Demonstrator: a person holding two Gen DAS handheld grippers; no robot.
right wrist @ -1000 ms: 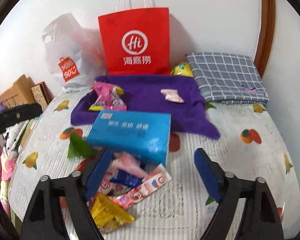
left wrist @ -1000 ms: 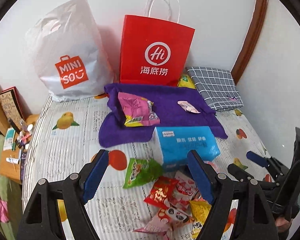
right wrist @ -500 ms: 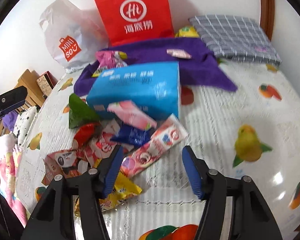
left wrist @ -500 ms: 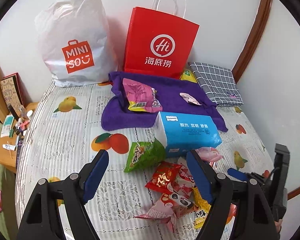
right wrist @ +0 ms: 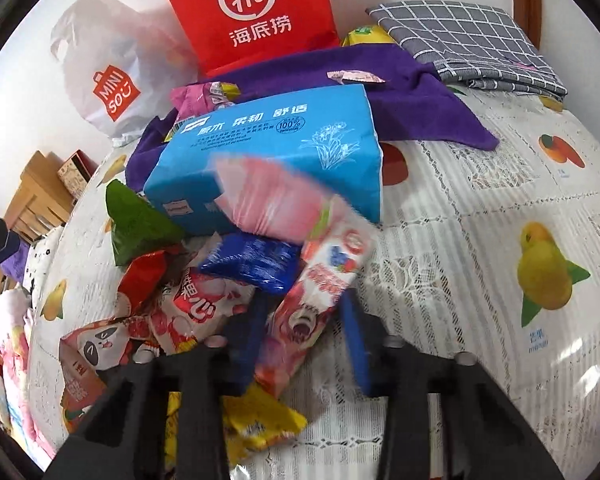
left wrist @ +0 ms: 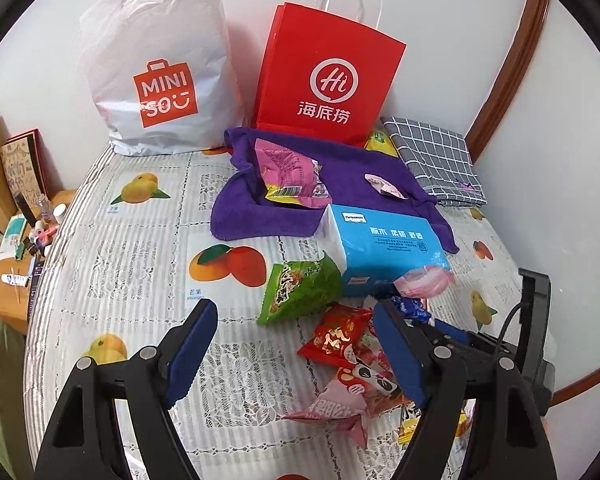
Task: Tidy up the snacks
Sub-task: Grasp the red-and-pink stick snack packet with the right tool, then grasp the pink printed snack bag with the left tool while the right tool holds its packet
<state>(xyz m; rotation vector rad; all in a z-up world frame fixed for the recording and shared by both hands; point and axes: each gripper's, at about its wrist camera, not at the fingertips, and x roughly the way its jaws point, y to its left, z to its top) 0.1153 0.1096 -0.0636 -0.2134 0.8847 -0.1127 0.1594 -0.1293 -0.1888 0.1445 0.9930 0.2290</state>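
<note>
Everything's sitting on a bed (left wrist: 112,264) with a white lacy, fruit-print cover, shoved into a corner of white walls with brown wood trim (left wrist: 508,64). Way out past the jaws, a white MINISO bag (left wrist: 156,68) and a red paper bag (left wrist: 328,76) are leaning on the wall; can't see what's inside either. In front of them a purple towel (left wrist: 348,184) is lying spread out, carrying a pink snack pack (left wrist: 288,172) and a small pale wrapper (left wrist: 384,186). A folded grey checked cloth (left wrist: 436,160) is lying to the right of it.

Closer in, a blue tissue pack (right wrist: 276,148) is sitting just beyond the snack pile (left wrist: 352,356), with a green packet (left wrist: 300,292) at its left.

The left gripper (left wrist: 296,344) is hovering with jaws apart and nothing between them, the pile sitting off by its right jaw. The right gripper (right wrist: 304,340) is down in the pile, its jaws having just been closing, and they're now pinching a long pink-and-white snack stick pack (right wrist: 320,292) that's poking out ahead toward the tissue pack. A blurry pink wrapper (right wrist: 268,200) and a dark blue packet (right wrist: 256,264) are lying just ahead of those jaws.
</note>
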